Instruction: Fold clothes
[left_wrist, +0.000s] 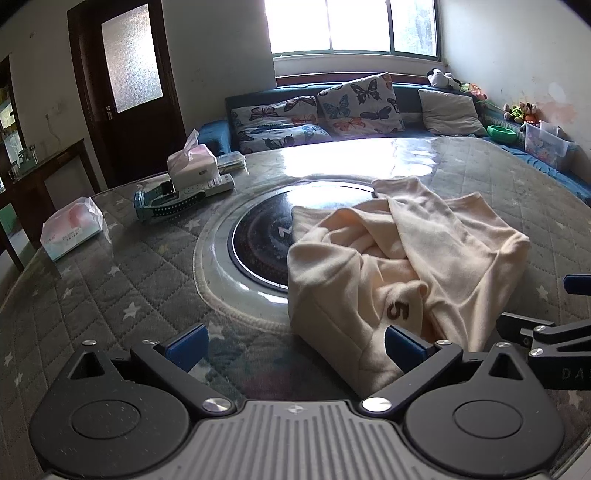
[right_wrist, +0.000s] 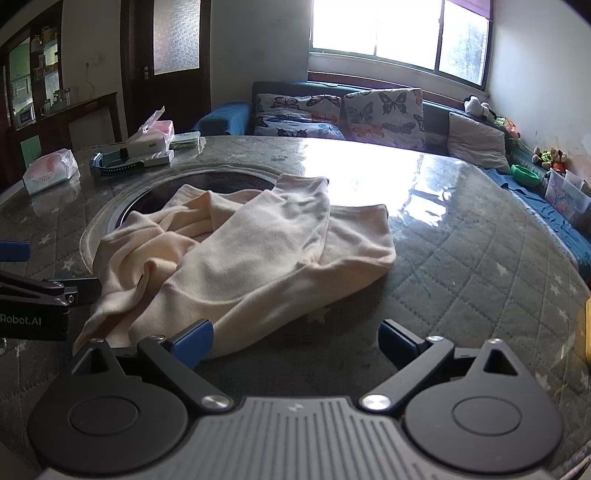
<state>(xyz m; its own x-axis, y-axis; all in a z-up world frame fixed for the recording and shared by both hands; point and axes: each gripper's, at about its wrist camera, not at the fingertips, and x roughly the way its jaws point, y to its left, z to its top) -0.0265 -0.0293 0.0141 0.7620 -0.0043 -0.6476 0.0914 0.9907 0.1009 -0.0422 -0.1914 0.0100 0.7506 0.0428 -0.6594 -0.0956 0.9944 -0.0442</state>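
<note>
One crumpled cream knit garment (right_wrist: 236, 251) lies bunched on the quilted, glass-topped table (right_wrist: 461, 266), partly over its dark round centre plate (left_wrist: 258, 240). It looks soft, light and limp, likely to sag and slide on the glossy top, so hems or cuffs suit pinching best. Left hand-held gripper (left_wrist: 295, 345) and right hand-held gripper (right_wrist: 297, 341) both stand wide apart, holding nothing.

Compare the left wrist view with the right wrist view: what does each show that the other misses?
Only the left wrist view shows the dark "5" print on the cream garment. Only the right wrist view shows a yellow object at the table's right edge. Both show the crumpled garment on the quilted table, the tissue box, and both claws, left claw and right claw, open and empty.
</note>
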